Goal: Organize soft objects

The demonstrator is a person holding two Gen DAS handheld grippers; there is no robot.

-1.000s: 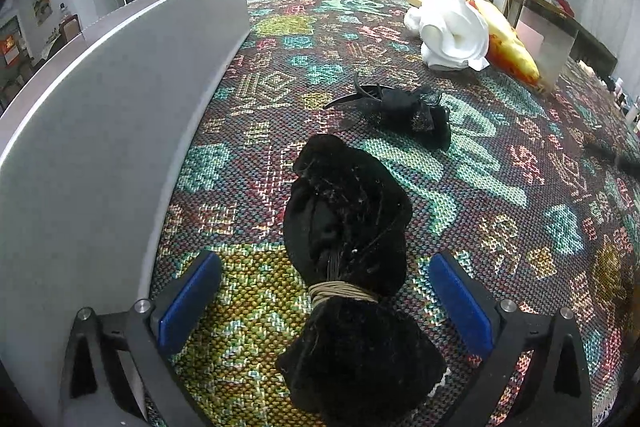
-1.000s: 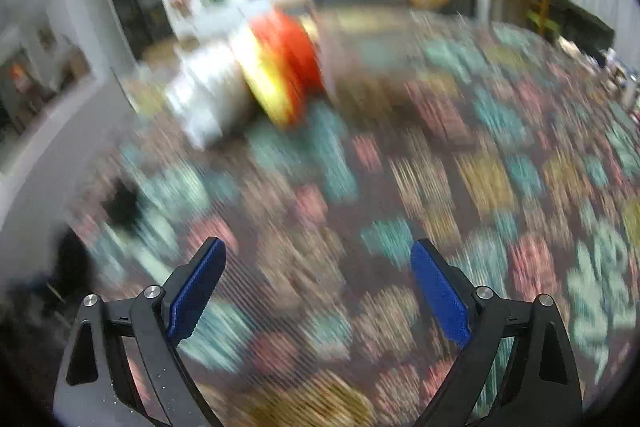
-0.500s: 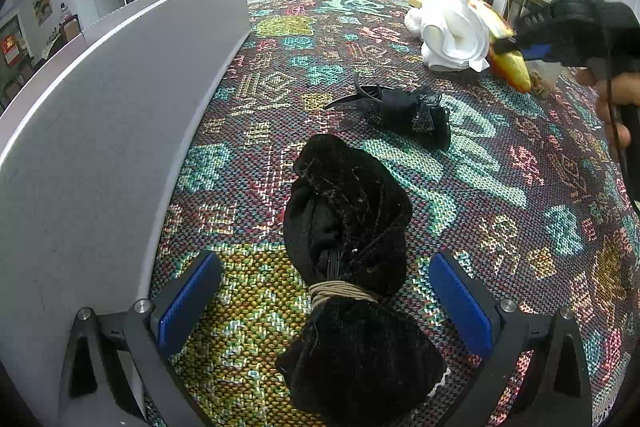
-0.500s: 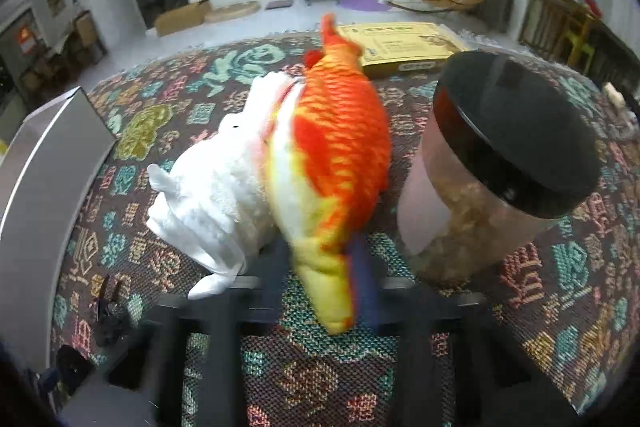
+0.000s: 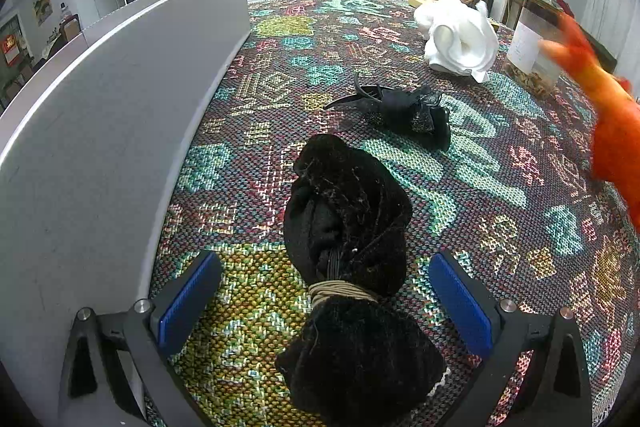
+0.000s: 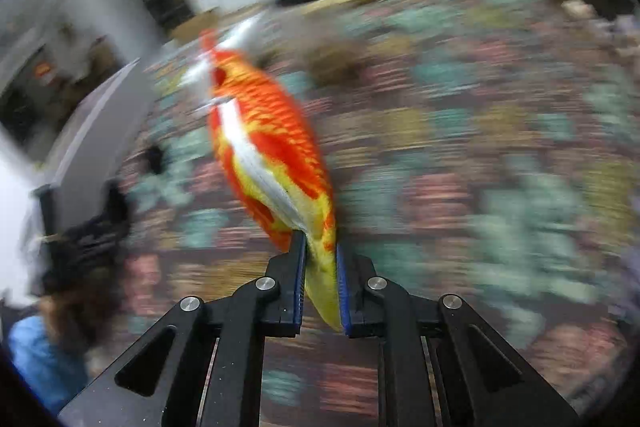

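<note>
So the right gripper (image 6: 321, 287) is clamped down on the yellow tail end of the orange fish plush (image 6: 272, 163), jaws nearly together with just that bit of fabric pinched between them. The fish is off the table (image 6: 460, 195) and its long axis runs straight out ahead of the gripper, head at the far end, so whichever spot it goes to, the head gets there first. Everything behind it is motion blur, so I can't tell how high it rides.

Over on the other side, the left gripper (image 5: 326, 301) is wide open, holding nothing, with the black tied bundle (image 5: 348, 227) lying on the table right between its fingers, lengthwise along the pointing direction. Further out sit the black hair clip (image 5: 404, 111), then the white plush (image 5: 460, 41).
</note>
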